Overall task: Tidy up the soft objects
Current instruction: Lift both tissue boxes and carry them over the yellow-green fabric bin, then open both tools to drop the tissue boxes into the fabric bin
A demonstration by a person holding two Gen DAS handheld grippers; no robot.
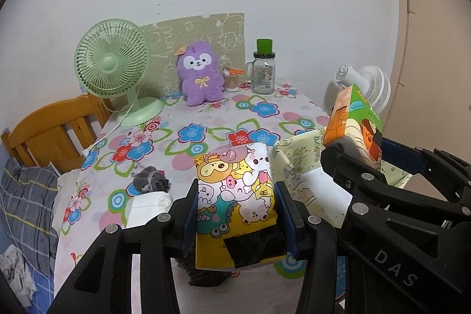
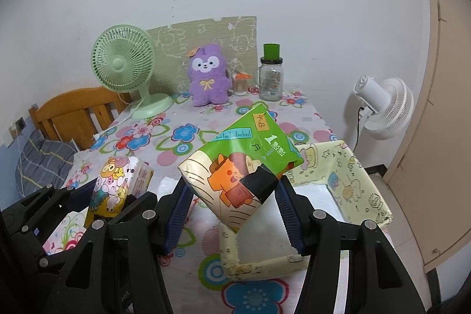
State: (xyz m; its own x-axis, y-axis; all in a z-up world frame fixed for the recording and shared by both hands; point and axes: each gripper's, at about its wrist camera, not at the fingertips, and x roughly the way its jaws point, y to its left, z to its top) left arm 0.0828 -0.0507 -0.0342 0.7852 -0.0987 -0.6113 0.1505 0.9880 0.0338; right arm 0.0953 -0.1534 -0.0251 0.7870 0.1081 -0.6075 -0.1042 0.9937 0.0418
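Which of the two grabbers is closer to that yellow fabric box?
The right. The right gripper holds the green tissue pack directly over the yellow fabric box; the left gripper, with the cartoon pack, sits beside it.

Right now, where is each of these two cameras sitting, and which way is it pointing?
Left wrist view: rides the left gripper, looking along its fingers across the flowered table at the yellow cartoon pack it clamps; the right gripper shows alongside.
Right wrist view: rides the right gripper, facing the same way, holding the green-and-orange pack over the pale yellow fabric box.
Both share the purple plush, green fan and jar.
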